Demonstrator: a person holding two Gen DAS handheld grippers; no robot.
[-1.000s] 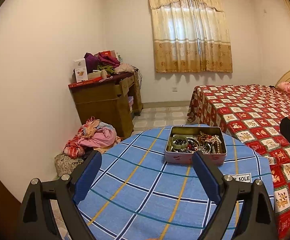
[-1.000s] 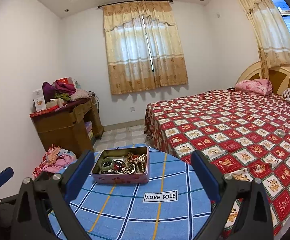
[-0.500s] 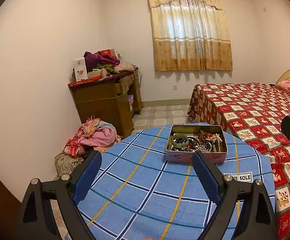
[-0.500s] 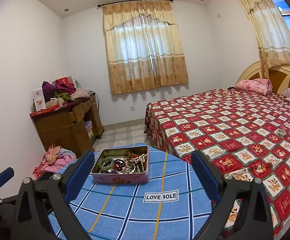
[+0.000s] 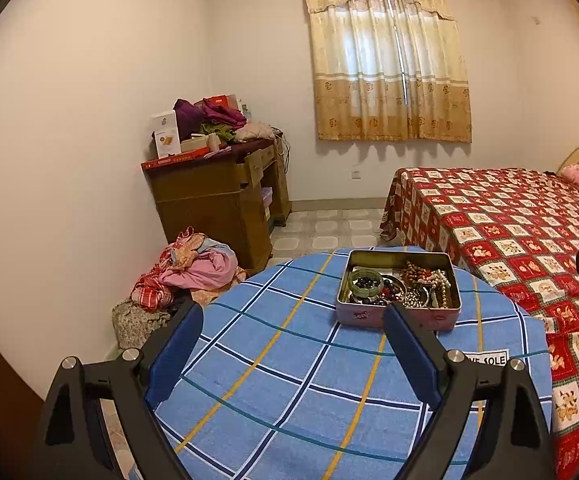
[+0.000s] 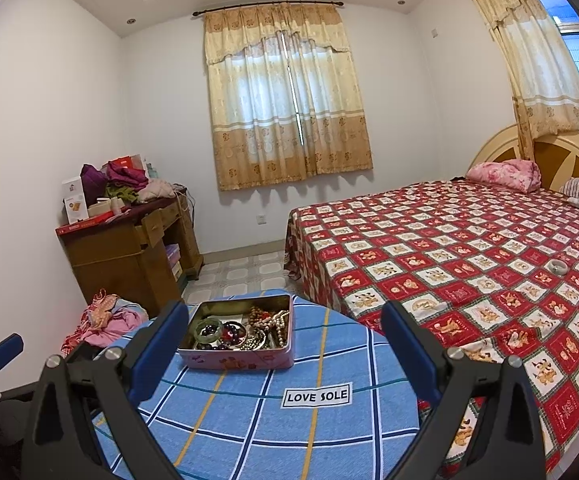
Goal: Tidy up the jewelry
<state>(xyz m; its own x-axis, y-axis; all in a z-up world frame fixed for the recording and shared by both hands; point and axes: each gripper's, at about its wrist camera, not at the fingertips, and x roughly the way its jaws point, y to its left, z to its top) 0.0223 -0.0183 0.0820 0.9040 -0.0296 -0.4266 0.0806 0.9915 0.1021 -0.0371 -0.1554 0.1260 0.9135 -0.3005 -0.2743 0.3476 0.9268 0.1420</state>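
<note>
Tin (image 5: 397, 316) slightly nearer, long axis crosswise

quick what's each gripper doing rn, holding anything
left gripper: open, holding nothing, above the cloth short of the tin.
right gripper: open, holding nothing.

One tin (image 6: 237, 354) of jewelry, one green bangle (image 6: 208, 330), one round table (image 6: 249, 420), one bed (image 6: 469, 264), one desk (image 6: 129, 256).
</note>
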